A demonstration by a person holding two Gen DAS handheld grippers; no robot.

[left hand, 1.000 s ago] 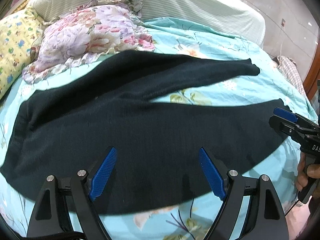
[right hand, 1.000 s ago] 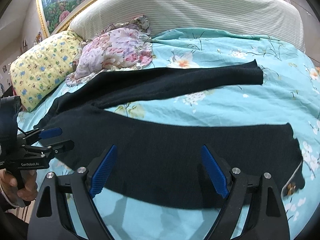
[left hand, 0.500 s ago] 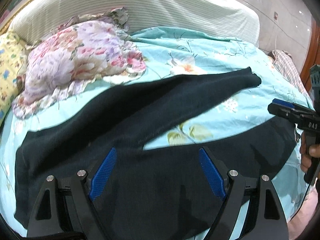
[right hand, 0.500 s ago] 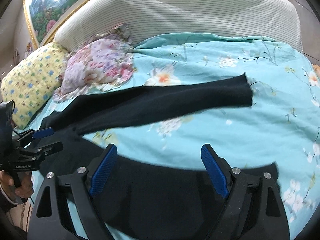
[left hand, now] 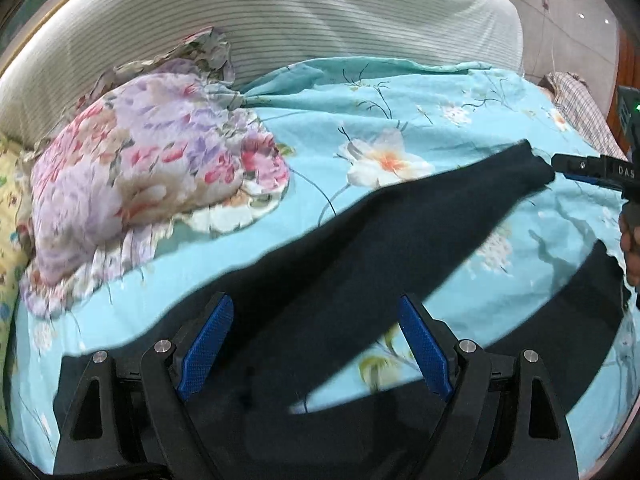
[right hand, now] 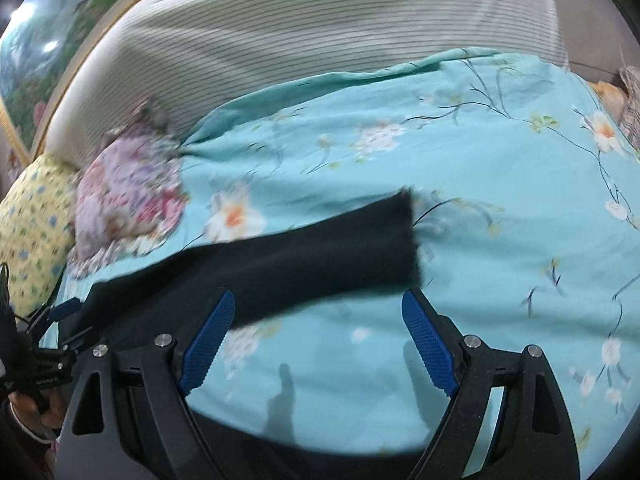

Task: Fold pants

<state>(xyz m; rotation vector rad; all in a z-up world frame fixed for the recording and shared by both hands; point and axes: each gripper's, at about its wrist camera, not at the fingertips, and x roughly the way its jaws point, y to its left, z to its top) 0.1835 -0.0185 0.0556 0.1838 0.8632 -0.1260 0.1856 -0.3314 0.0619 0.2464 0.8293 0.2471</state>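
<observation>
Left wrist view: the left gripper (left hand: pixel 316 350) has its blue-padded jaws spread wide and grasps nothing, hovering over black pants (left hand: pixel 400 248) laid flat on a turquoise bedsheet (left hand: pixel 440 92) printed with white and orange flowers. The pants are plain, dark and matte; the two legs fork apart, the far leg running diagonally up to the right, the near leg crossing the bottom of the frame, with a wedge of sheet between them. At the right edge the right gripper (left hand: pixel 592 170), held in a hand (left hand: pixel 631 248), shows the white letters "DAS"; the rest is cut off.

Right wrist view: the right gripper (right hand: pixel 316 350) also stands spread wide, empty, above bare sheet near the far leg's cuff (right hand: pixel 404 236). A pink-and-lilac floral pillow (left hand: pixel 140 168), a yellow patterned pillow (right hand: pixel 32 220) and a striped headboard cover (left hand: pixel 300 16) lie beyond.
</observation>
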